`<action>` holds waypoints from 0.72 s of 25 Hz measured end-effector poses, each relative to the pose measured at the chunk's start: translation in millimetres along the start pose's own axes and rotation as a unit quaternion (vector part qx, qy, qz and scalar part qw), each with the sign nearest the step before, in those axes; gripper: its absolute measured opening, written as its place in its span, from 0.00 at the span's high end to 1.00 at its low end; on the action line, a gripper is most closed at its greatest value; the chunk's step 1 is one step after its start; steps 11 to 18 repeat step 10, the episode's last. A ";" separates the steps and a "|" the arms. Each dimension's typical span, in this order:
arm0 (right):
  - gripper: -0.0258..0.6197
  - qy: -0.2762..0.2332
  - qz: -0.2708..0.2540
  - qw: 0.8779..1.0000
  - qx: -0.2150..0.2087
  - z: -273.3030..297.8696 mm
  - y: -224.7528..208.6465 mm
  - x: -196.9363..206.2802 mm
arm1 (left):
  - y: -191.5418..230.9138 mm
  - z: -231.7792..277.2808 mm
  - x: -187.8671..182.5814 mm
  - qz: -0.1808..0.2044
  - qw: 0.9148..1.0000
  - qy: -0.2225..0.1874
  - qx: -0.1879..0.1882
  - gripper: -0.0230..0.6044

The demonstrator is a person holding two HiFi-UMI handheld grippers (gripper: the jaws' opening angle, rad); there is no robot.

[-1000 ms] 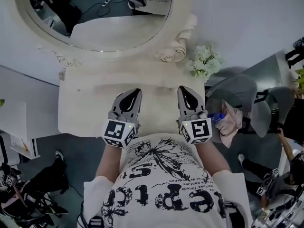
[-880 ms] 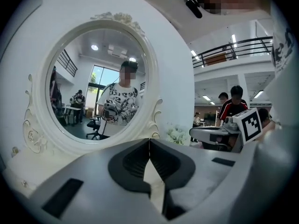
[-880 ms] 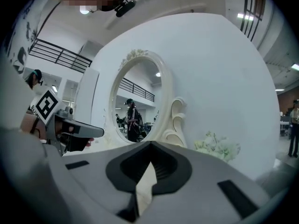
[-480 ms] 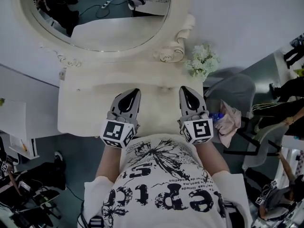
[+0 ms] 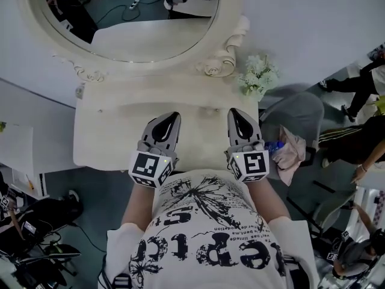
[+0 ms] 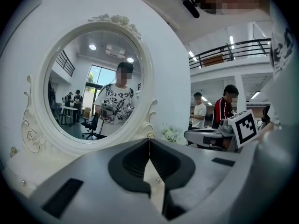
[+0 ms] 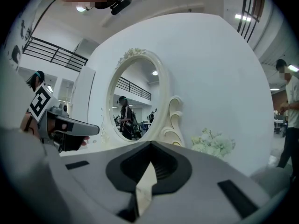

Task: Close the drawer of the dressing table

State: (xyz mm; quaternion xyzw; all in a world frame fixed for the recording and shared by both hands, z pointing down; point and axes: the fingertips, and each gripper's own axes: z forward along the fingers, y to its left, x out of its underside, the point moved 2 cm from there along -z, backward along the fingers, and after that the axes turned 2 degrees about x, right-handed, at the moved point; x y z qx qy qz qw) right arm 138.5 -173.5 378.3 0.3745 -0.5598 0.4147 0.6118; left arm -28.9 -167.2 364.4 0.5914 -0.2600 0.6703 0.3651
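The cream dressing table (image 5: 108, 143) stands against the wall with its oval mirror (image 5: 138, 17) above it. No drawer front shows in any view; the table's front edge lies under my grippers and the person's body. My left gripper (image 5: 175, 115) hovers over the front middle of the tabletop, its jaws shut with nothing in them. My right gripper (image 5: 231, 111) hangs beside it to the right, also shut and empty. The left gripper view shows the left gripper (image 6: 149, 140) pointing at the mirror (image 6: 98, 83). In the right gripper view, the right gripper (image 7: 150, 144) faces the mirror's carved frame (image 7: 170, 120).
White flowers (image 5: 258, 77) stand at the table's back right corner. A grey chair (image 5: 298, 116) right of the table carries a pink cloth (image 5: 292, 152) and a blue bottle (image 5: 274, 147). People move about at the right edge and lower left.
Both grippers have stayed where they were, still shut. Only the people at the right edge of the head view have shifted.
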 end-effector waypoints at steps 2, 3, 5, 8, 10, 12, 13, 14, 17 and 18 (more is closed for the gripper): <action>0.93 0.003 0.000 1.000 0.001 -1.1 0.9 1.8 | -0.8 -0.6 1.3 -0.001 1.000 0.002 0.001 0.93; 0.93 0.004 0.001 1.000 0.001 -1.5 1.4 2.8 | -0.9 -1.0 1.8 -0.002 1.000 0.002 0.001 0.93; 0.93 0.006 0.001 1.000 0.001 -2.2 2.6 4.1 | -0.8 -1.8 2.3 -0.002 1.000 0.003 0.001 0.93; 0.93 0.006 0.000 1.000 0.003 -3.7 4.2 5.2 | -1.0 -3.7 3.1 0.000 1.000 0.003 0.001 0.93; 0.93 0.006 0.000 1.000 0.004 -5.0 5.1 6.0 | -1.6 -5.1 3.9 0.003 1.000 0.003 0.001 0.93; 0.93 0.006 0.000 1.000 0.004 -5.0 5.1 6.0 | -1.6 -5.1 3.9 0.003 1.000 0.003 0.001 0.93; 0.93 0.006 0.000 1.000 0.004 -5.0 5.1 6.0 | -1.6 -5.1 3.9 0.003 1.000 0.003 0.001 0.93; 0.93 0.006 0.000 1.000 0.004 -5.0 5.1 6.0 | -1.6 -5.1 3.9 0.003 1.000 0.003 0.001 0.93; 0.93 0.006 0.000 1.000 0.004 -5.0 5.1 6.0 | -1.6 -5.1 3.9 0.003 1.000 0.003 0.001 0.93; 0.93 0.006 0.000 1.000 0.004 -5.0 5.1 6.0 | -1.6 -5.1 3.9 0.003 1.000 0.003 0.001 0.93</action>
